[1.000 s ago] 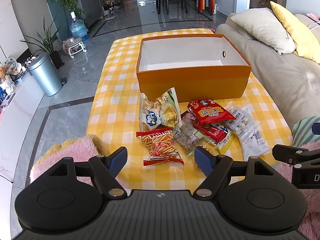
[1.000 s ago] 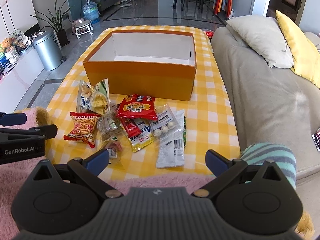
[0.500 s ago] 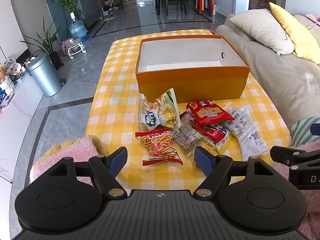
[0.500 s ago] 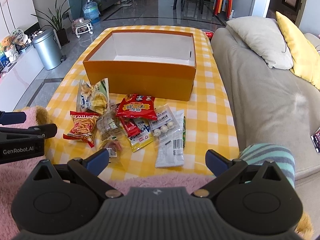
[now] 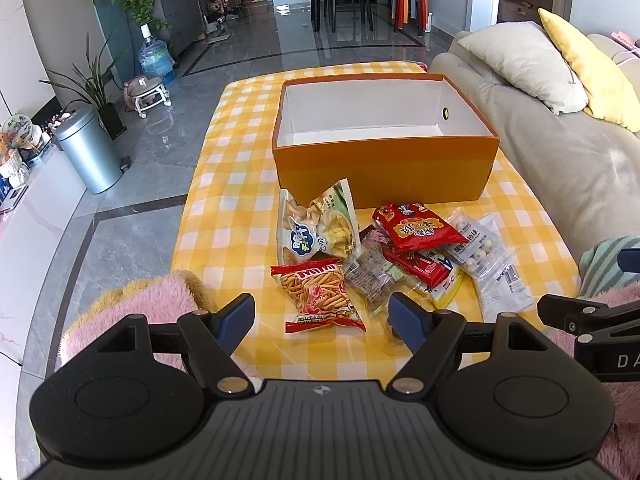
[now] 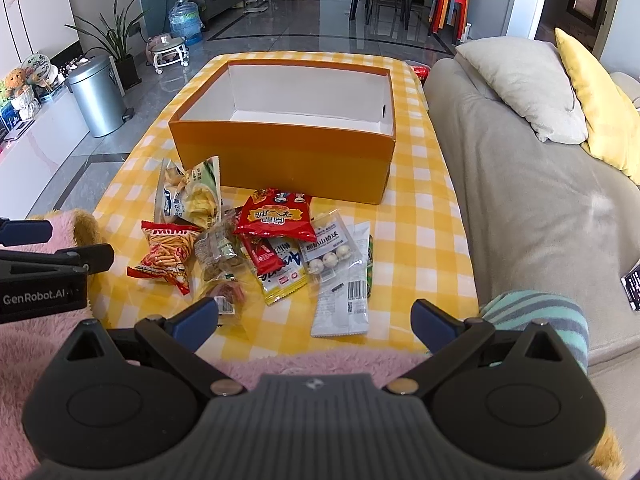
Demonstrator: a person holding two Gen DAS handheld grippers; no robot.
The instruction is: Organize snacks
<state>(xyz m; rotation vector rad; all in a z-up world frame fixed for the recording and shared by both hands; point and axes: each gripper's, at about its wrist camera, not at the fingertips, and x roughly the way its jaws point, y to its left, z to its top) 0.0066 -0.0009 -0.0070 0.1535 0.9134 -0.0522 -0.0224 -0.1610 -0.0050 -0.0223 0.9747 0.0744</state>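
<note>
Snacks (image 5: 372, 256) lie before the orange box (image 5: 384, 172), both grippers spread.

snack packets (image 6: 264, 256) lie before the empty orange box (image 6: 288, 152); right gripper (image 6: 316, 316) jaws apart.

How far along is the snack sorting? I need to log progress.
Nothing is done: the orange cardboard box shows only its white inside. Nothing is in hand: left tongs and right tongs are open. All packets, like the red stick-snack bag and white chip bag, lie on the yellow checked tablecloth.
</note>
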